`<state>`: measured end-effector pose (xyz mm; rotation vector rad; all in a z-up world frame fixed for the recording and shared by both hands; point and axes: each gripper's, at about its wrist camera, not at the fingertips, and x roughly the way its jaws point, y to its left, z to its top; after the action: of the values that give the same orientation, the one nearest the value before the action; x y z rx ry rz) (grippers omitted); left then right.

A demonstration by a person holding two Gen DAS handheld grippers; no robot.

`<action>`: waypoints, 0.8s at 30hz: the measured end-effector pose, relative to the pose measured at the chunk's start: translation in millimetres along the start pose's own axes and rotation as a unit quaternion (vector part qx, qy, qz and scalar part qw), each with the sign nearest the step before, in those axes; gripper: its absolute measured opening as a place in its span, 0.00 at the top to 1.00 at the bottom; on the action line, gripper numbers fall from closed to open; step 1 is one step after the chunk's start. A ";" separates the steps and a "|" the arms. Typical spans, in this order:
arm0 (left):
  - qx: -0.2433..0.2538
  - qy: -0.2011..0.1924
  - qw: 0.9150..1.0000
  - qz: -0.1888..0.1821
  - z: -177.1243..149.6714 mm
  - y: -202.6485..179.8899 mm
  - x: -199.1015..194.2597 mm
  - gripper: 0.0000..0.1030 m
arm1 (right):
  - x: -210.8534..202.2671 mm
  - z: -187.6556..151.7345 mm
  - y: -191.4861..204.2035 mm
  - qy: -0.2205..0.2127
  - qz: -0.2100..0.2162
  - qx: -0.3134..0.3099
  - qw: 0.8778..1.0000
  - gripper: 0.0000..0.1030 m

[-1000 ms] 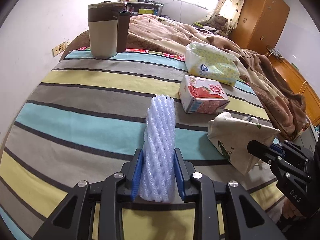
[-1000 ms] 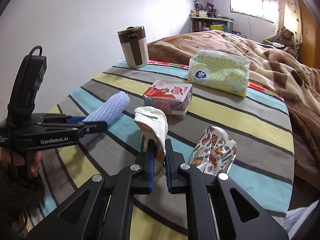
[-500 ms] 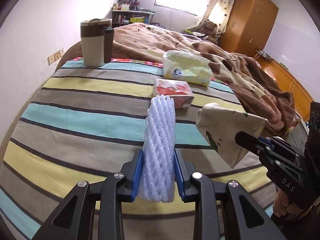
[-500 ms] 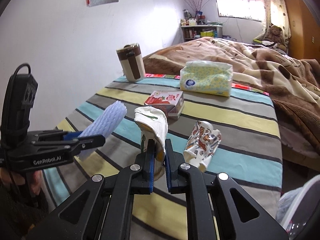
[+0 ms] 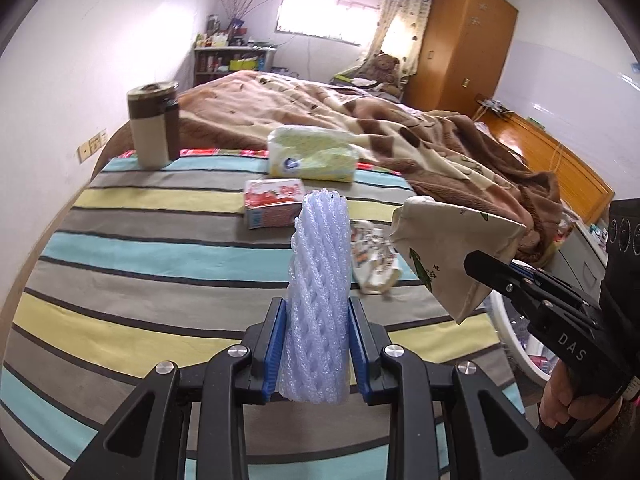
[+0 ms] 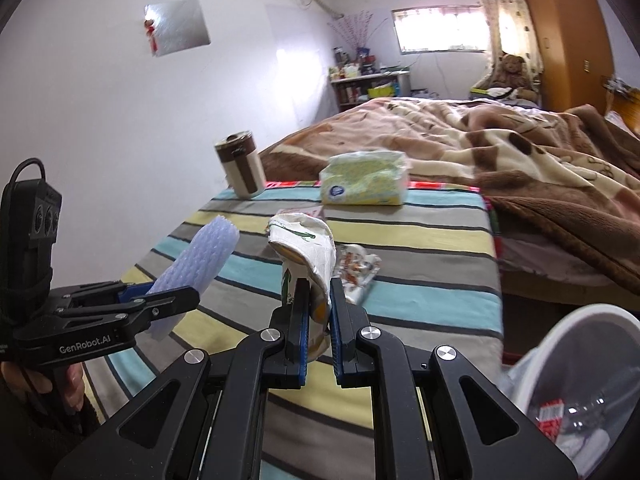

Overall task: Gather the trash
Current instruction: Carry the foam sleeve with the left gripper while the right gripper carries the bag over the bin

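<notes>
My left gripper (image 5: 316,312) is shut on a white foam net sleeve (image 5: 318,276), which stands up between its blue pads above the striped cloth. In the right wrist view that same sleeve (image 6: 204,256) sticks out of the left gripper (image 6: 168,298) at the left. My right gripper (image 6: 319,300) is shut on a squashed paper cup (image 6: 310,252); from the left wrist the cup (image 5: 448,248) hangs at the right in the right gripper (image 5: 486,266). A crumpled printed wrapper (image 5: 374,258) lies on the cloth between them.
On the striped table (image 5: 132,240) stand a red carton (image 5: 272,200), a tissue pack (image 5: 312,154) and a brown mug (image 5: 152,126). A bed with a brown blanket (image 6: 520,148) lies behind. A white bin (image 6: 576,384) holding trash sits low at the right.
Both grippers have drawn back and risen with the foam sleeve and the cup, so the table looks farther away. The white bin has come into the right wrist view.
</notes>
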<state>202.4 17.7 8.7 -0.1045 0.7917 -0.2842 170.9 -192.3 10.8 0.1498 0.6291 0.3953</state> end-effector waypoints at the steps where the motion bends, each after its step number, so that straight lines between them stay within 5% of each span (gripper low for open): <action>1: 0.002 -0.001 1.000 -0.006 -0.5 -4.9 -1.8 0.70 | -4.8 -0.8 -3.5 -0.005 -0.004 0.003 1.000 0.91; 24: 0.098 -0.012 0.993 -0.069 -14.4 -134.6 -11.9 0.70 | -91.3 -25.4 -67.9 -0.071 -0.111 0.066 0.989 0.91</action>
<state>155.6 -107.4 33.6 0.0211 0.7297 -0.4895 109.7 -290.8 22.7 0.2299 0.5244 0.1261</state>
